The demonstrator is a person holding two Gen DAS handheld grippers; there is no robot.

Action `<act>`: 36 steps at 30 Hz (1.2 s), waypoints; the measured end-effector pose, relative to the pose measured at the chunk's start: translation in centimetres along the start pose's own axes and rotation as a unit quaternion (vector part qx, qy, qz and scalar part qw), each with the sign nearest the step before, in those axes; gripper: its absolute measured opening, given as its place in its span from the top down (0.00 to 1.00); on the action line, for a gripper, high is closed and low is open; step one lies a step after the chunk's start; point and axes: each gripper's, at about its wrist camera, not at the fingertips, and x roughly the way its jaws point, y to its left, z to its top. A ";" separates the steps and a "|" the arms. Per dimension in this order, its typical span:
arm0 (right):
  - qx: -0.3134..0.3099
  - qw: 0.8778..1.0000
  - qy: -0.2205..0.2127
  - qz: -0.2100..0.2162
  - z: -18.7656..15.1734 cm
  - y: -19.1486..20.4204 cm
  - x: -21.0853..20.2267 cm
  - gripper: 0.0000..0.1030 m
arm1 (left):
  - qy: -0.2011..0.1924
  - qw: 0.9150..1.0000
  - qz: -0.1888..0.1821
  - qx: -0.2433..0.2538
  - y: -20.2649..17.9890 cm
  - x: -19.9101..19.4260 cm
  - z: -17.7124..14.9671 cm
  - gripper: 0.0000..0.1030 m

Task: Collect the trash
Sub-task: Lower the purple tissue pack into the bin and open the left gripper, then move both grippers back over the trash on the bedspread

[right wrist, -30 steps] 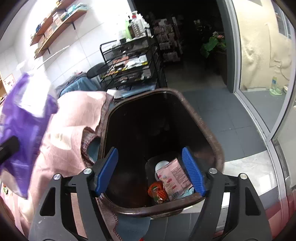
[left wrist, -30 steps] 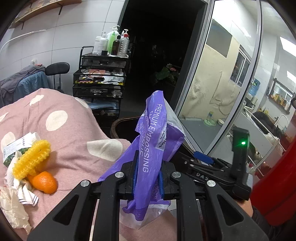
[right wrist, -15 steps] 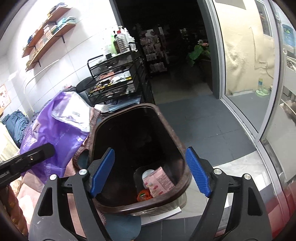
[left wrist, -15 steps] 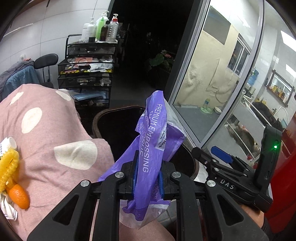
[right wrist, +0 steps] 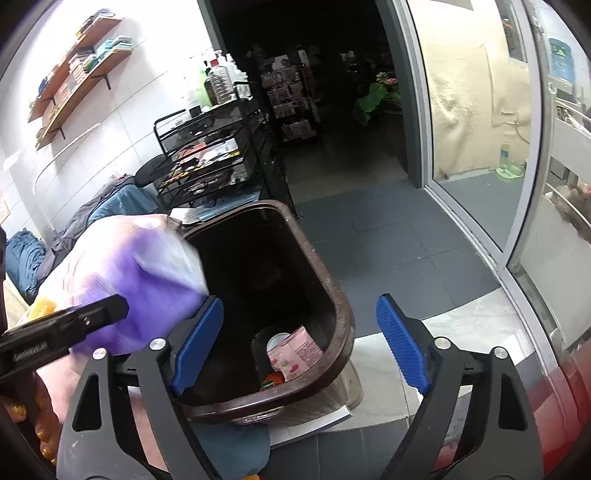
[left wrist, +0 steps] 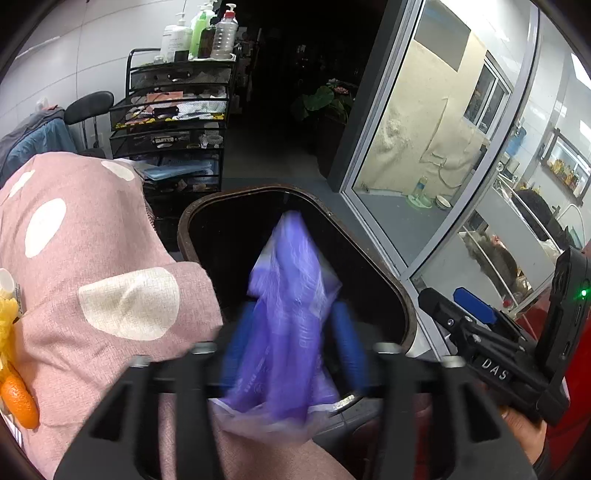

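My left gripper (left wrist: 291, 339), jaws just opening, releases the crinkled purple plastic bag (left wrist: 288, 314) over the dark brown plastic bin (right wrist: 341, 306); my right gripper (right wrist: 301, 345) hangs open beside a pink spotted cloth (left wrist: 92, 258).

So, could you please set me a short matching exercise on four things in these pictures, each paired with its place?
Things:
1. purple bag
2. orange
3. pink packet
4. pump bottles

Places:
A. on top of the black wire cart
B. at the bottom of the brown bin
C. between the blue pads of the left gripper, over the bin's opening
D. on the pink spotted cloth, at the left edge of the left wrist view

Pairs: 1-C, 2-D, 3-B, 4-A
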 end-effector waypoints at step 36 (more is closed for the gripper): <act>-0.095 0.988 -0.023 0.120 -1.1 9.8 -3.1 0.10 | -0.151 0.983 0.103 0.025 2.9 -14.6 -5.4 0.05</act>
